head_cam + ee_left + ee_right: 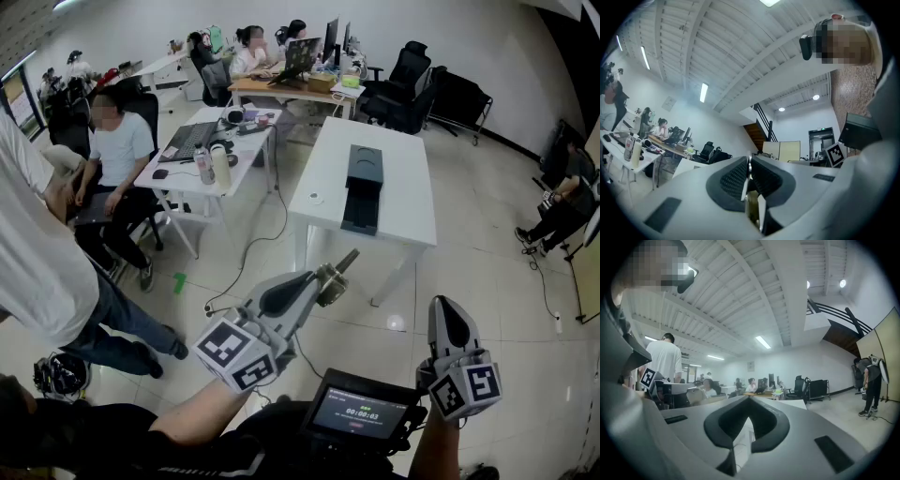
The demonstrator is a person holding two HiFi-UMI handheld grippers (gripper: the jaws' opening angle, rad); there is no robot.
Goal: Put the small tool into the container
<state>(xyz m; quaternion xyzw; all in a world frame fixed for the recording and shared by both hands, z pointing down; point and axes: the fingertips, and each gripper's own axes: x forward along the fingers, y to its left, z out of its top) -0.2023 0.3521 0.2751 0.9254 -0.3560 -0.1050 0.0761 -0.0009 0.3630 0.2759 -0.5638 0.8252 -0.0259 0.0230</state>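
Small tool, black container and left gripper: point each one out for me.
Small tool (346,261): head view, metal end poking past the jaws.
Black container (364,171): head view, upper part of its body.
Left gripper (323,283): head view, at its fingertips.

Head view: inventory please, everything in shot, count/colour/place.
table: 1, white, mid-room
container: 1, black, on the table
disc: 1, small, white, on the table left of the container
desk: 1, white, cluttered, left of the table
bottles: 2, on that desk's near end
chairs: several, black, back right
people: several, seated at desks; one standing at left, one crouched at right
screen: 1, black, bottom centre
tool: 1, metallic, in the left gripper
left gripper: grey, lower centre, shut on the tool
right gripper: grey, lower right, shut, empty
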